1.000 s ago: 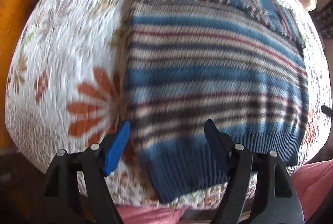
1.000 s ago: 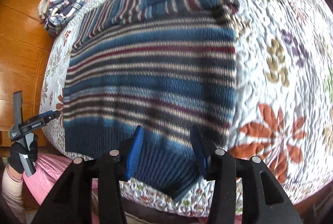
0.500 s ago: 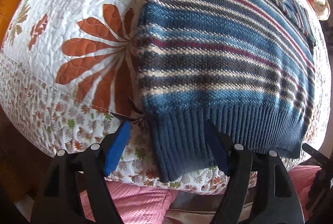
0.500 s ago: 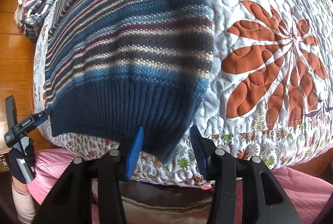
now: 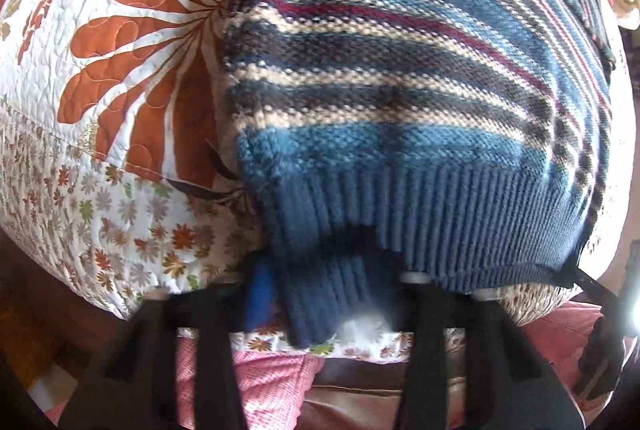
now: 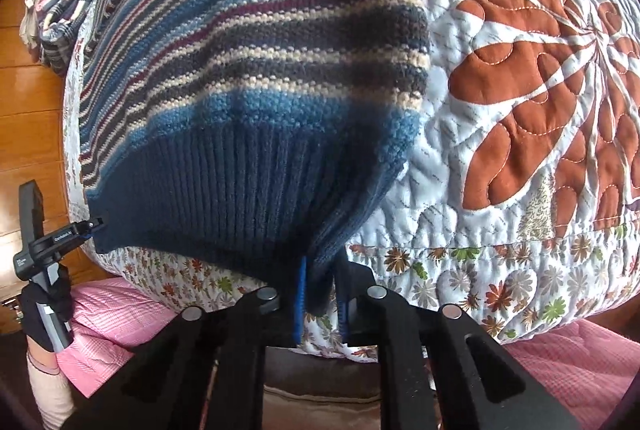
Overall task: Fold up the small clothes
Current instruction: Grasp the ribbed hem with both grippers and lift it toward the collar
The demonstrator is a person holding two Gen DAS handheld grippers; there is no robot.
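Striped sweater [image 6: 256, 70] lies flat on the quilt [image 6: 520, 190], ribbed hem nearest, length running away. Right hand-held gripper [image 6: 320, 294] pinches the hem corner; left hand-held gripper [image 5: 332, 286] straddles the hem, grip unclear.

Premises: a domestic bedroom. A bed carries a white quilted bedspread [image 6: 460, 158] with large orange flower appliqués and a small-flower border along its near edge. Pink bedding [image 6: 120, 314] shows below that edge. A pile of folded garments [image 6: 60, 10] sits at the far left corner. Polished orange-brown wooden flooring [image 6: 28, 110] lies to the left.
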